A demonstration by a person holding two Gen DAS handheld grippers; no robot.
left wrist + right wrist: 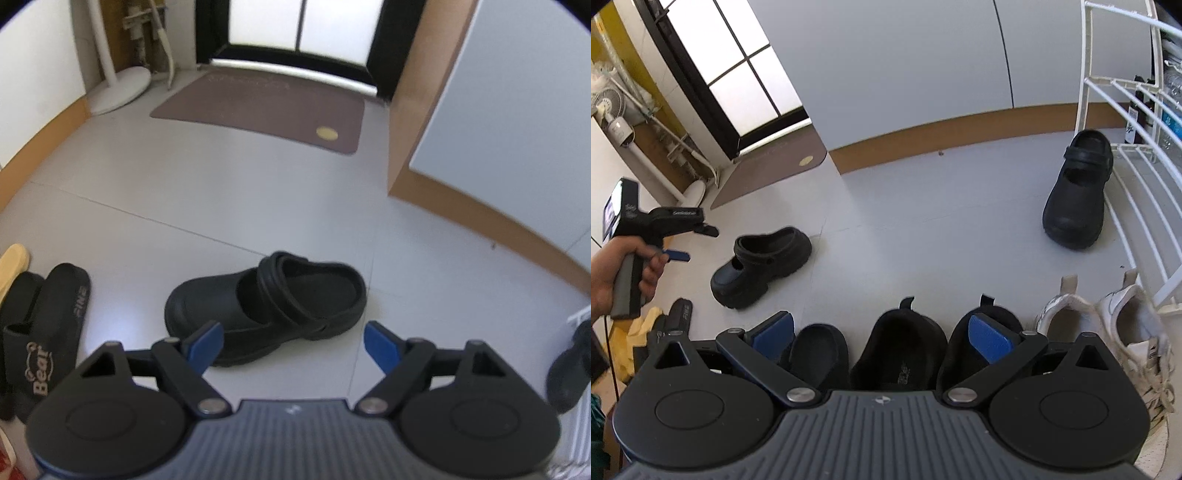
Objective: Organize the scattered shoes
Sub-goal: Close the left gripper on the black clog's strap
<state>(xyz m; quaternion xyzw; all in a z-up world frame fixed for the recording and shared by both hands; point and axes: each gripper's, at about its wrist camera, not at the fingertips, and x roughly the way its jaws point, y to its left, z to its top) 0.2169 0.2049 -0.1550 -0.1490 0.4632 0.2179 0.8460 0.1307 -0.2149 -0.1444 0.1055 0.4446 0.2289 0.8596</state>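
Pale grey floor tiles [184, 177] fill the room, with a brown doormat [258, 107] by the glass door.

One chunky black rubber clog with a strap [266, 306] lies on the floor just ahead of the left tool [293, 341]. Its toe sits behind the left blue finger, and nothing shows that they touch. This tool is open wide and holds nothing. From the right wrist view, a bare hand [613, 273] holds the left tool above and beside that clog.

A black slide sandal [40, 339] lies to the left of the left tool. Its strap says "Bear", and its sole shows letters like "FINE".

The right tool [882, 334] is also open wide and holds nothing. Black slip-on shoes [897, 347] sit in a row under it. Worn white sneakers [1108, 321] lie to their right. Another black rubber clog [1078, 192] stands well apart, beside a white wire rack [1137, 177].
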